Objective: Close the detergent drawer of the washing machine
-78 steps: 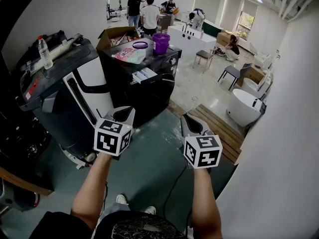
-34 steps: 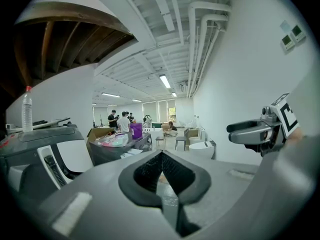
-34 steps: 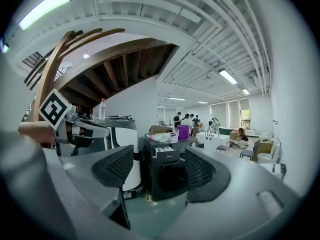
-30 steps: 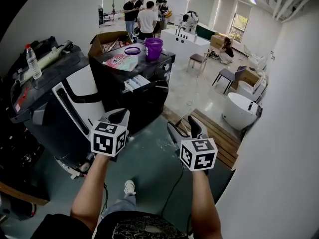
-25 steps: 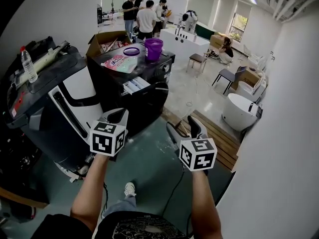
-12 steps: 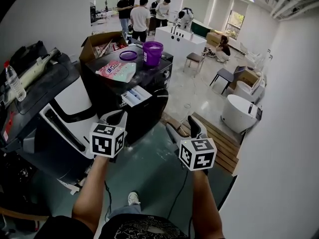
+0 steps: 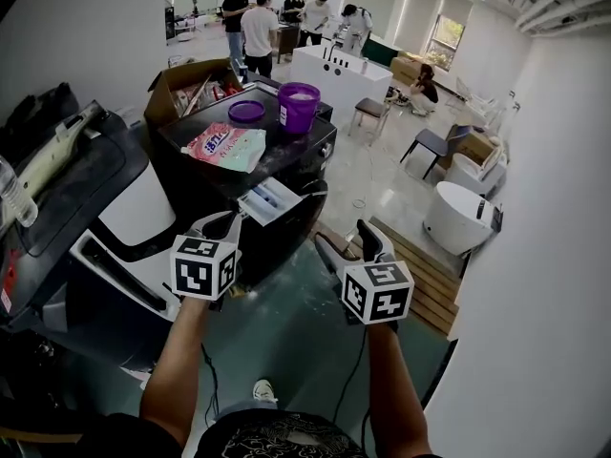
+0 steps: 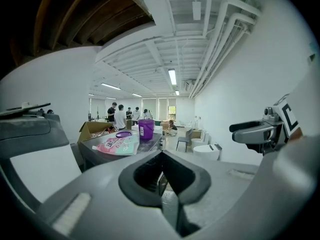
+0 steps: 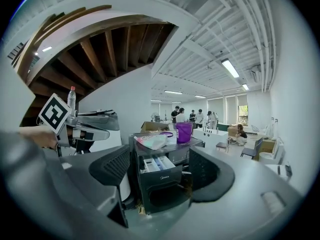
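The detergent drawer (image 9: 156,163) stands pulled out of the washing machine (image 7: 296,219) front, far ahead, well apart from both grippers. My right gripper (image 7: 347,243) is open and empty, aimed at the drawer, presumably to push it. My left gripper (image 7: 221,227) is closed on nothing, idle.

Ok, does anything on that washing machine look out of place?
Yes: the detergent drawer sticks out of the washing machine at the upper left of its front, compartments exposed. A pink pouch lies flat on top near a purple bucket. No spill or damage shows.
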The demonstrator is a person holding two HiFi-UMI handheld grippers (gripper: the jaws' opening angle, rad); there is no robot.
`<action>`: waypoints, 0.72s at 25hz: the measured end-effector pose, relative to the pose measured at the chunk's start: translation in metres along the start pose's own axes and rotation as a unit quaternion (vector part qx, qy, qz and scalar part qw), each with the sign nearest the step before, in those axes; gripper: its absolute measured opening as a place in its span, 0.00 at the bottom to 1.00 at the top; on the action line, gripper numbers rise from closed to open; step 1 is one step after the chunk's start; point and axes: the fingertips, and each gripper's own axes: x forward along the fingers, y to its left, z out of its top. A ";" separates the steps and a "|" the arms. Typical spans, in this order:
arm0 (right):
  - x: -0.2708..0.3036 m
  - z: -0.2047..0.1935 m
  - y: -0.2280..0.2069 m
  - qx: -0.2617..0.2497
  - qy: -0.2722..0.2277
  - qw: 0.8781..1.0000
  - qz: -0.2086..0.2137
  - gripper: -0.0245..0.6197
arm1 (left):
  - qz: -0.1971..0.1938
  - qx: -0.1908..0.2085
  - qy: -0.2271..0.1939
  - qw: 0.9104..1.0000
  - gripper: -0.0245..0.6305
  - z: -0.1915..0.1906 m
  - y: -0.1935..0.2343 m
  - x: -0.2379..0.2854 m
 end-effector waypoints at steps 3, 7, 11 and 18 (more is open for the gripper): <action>0.015 0.002 0.002 0.001 0.006 1.000 -0.004 0.63 | -0.005 -0.002 0.001 1.000 0.04 0.002 0.012 0.010; 0.031 0.002 0.001 0.001 0.009 1.000 -0.009 0.63 | -0.011 -0.004 0.002 1.000 0.04 0.002 0.025 0.023; 0.046 0.003 -0.005 0.006 0.009 1.000 -0.014 0.62 | -0.016 -0.001 0.005 1.000 0.04 0.003 0.033 0.036; 0.070 -0.005 -0.008 0.023 0.012 1.000 -0.011 0.62 | -0.020 0.003 0.007 1.000 0.04 0.007 0.045 0.057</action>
